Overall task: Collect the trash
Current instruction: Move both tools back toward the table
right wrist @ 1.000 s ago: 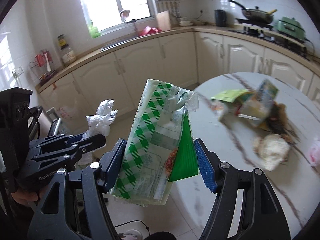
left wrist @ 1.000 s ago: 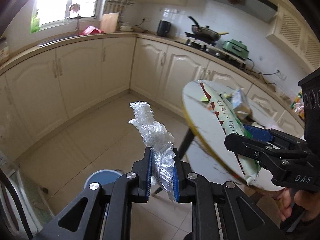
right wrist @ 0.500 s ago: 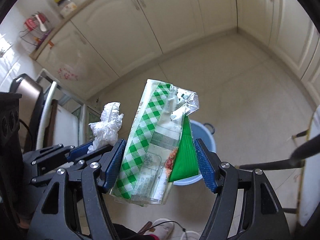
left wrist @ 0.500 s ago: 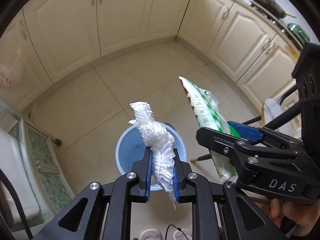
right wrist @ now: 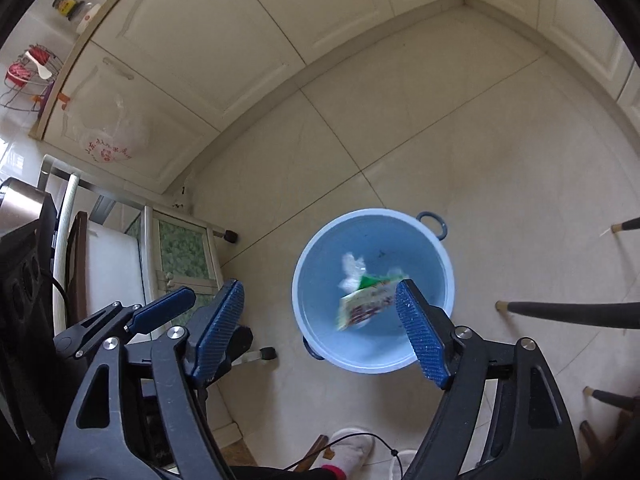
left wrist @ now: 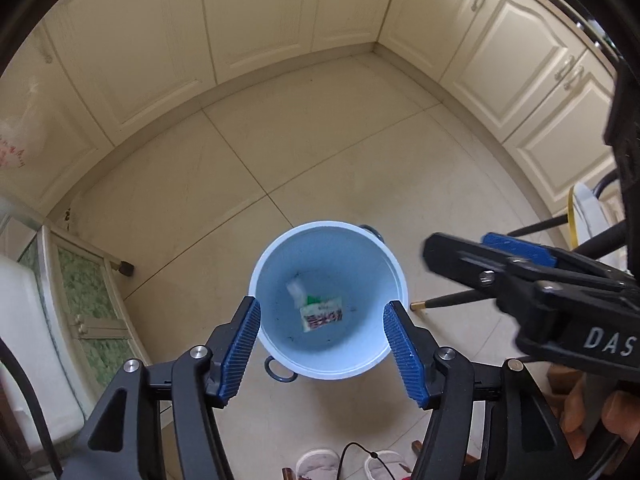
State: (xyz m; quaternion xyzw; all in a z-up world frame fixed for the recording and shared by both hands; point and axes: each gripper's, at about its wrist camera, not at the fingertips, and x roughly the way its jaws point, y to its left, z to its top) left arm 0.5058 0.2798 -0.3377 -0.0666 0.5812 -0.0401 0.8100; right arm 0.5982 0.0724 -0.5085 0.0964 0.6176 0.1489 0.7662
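- Left wrist view: left hand-held gripper [left wrist: 322, 344] opening, nothing between its jaws, above blue bin [left wrist: 280, 256].
- Right hand-held gripper [right wrist: 320, 332] opening, empty; wrapper [right wrist: 366, 304] and plastic [right wrist: 352, 266] in bin.

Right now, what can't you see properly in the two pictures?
- Snack packet and clear plastic wrap, right wrist view: motion-blurred in the blue bucket, print unreadable.
- Left wrist view: right claw cut off by the edge.
- Slippers, left wrist view: cut off at the bottom.
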